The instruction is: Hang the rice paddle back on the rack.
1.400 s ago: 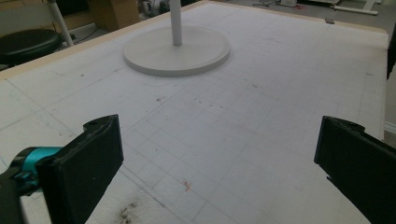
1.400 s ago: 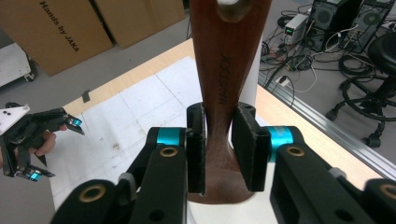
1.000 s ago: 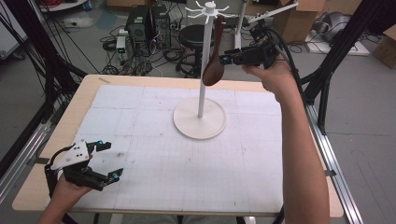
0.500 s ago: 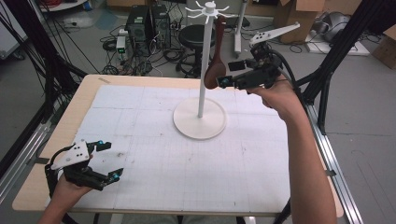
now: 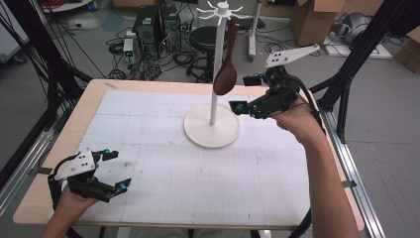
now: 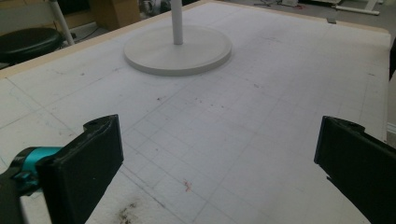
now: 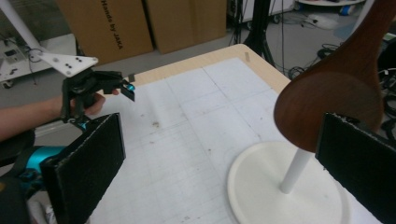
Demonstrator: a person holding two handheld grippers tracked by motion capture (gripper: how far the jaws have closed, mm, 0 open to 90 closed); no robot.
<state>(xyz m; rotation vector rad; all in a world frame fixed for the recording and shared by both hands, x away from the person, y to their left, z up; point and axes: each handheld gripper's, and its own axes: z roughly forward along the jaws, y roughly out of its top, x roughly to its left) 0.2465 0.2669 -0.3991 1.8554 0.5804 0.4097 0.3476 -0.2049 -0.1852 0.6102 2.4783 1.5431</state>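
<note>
On the stand (image 5: 213,94), the wooden spoon (image 5: 227,69) hangs bowl-down. The right claw (image 5: 246,93), jaws just opened and empty, sits beside it. Stiff, light and smooth, it seems best gripped mid-handle. The left claw (image 5: 115,170) rests released on the worktop (image 5: 163,163).

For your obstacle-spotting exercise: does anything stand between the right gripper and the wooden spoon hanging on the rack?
Nothing visible does. The right gripper, jaws apart and just opened, sits right beside the wooden spoon, which hangs from the rack with open air between them.
</note>
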